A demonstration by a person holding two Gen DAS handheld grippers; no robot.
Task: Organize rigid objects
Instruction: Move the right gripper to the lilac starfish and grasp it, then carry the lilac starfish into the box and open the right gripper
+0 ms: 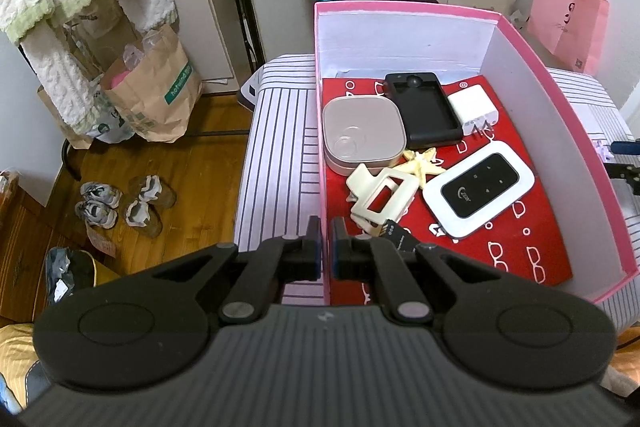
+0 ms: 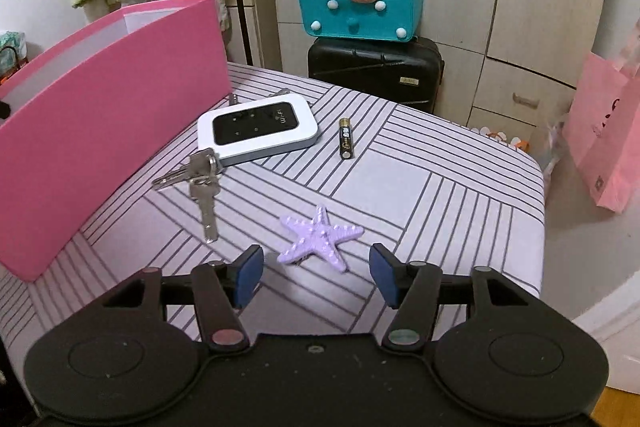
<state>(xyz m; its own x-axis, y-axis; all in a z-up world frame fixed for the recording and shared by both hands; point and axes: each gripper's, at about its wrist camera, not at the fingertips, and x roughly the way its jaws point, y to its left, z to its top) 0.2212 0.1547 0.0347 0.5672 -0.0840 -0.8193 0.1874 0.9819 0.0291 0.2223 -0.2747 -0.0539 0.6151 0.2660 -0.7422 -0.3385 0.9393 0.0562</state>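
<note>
A: Left gripper [image 1: 326,241]: state and position?

B: Fingers together on the near wall of the pink box [image 1: 560,115]. Inside, on a red mat: a rounded beige case [image 1: 362,133], a black phone case [image 1: 424,111], a white charger [image 1: 474,107], a cream hair claw [image 1: 380,197] and a white Wi-Fi router [image 1: 478,189].

A: Right gripper [image 2: 316,277]?

B: Fingers apart, empty, just short of the lilac starfish [image 2: 320,239] on the striped desk [image 2: 440,187]. Farther off lie keys [image 2: 200,183], a second router [image 2: 258,129] and a battery [image 2: 346,139], beside the box's outer wall.
</note>
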